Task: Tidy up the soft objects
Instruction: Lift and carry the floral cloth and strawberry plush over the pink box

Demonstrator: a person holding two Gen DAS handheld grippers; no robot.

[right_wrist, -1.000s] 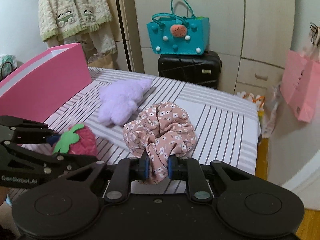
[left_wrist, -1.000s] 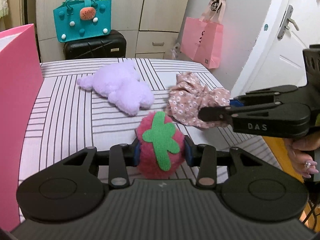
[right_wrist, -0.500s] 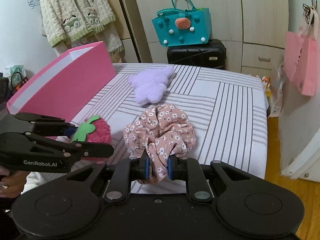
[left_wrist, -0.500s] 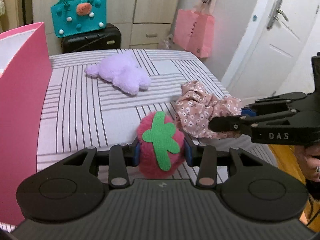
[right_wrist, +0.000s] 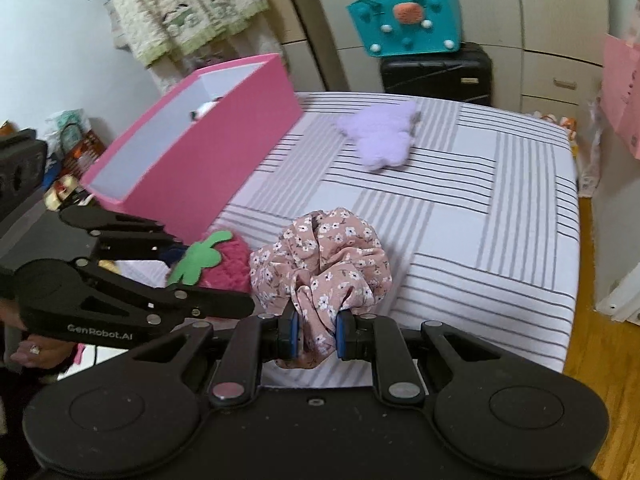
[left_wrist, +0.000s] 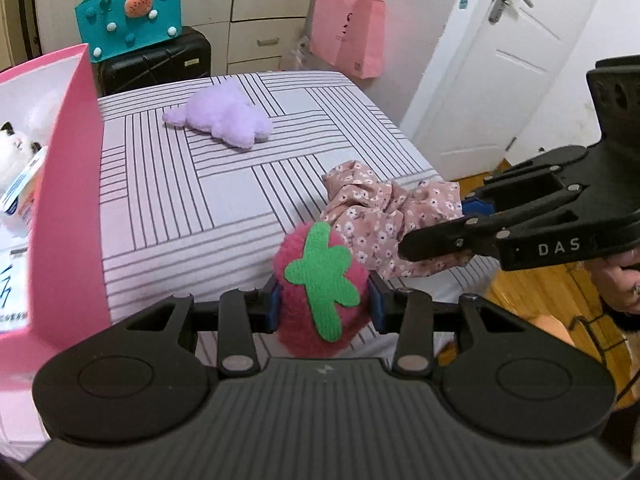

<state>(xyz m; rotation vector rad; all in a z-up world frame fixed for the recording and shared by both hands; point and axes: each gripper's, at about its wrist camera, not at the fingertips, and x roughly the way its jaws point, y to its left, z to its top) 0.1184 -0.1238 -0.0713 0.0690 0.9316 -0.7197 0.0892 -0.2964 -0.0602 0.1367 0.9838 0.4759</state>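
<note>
My left gripper (left_wrist: pixel 324 306) is shut on a fuzzy red strawberry plush (left_wrist: pixel 320 292) with a green leaf, held above the bed's near edge. My right gripper (right_wrist: pixel 316 334) is shut on a pink floral fabric scrunchie (right_wrist: pixel 320 256), held just right of the strawberry (right_wrist: pixel 224 264). The scrunchie also shows in the left wrist view (left_wrist: pixel 380 212). A purple plush (left_wrist: pixel 224 118) lies on the striped bed (left_wrist: pixel 180 200) farther back. An open pink box (right_wrist: pixel 192 148) stands at the bed's left side with a white plush (left_wrist: pixel 12 148) inside.
A teal tote bag (left_wrist: pixel 128 12) sits on a black suitcase (left_wrist: pixel 156 60) behind the bed. A pink paper bag (left_wrist: pixel 348 32) hangs by the cabinets. A white door (left_wrist: pixel 500 60) and wooden floor (right_wrist: pixel 600 360) lie to the right.
Both grippers have risen and pulled back from the bed with their objects. The pink box's inside now shows at the left.
</note>
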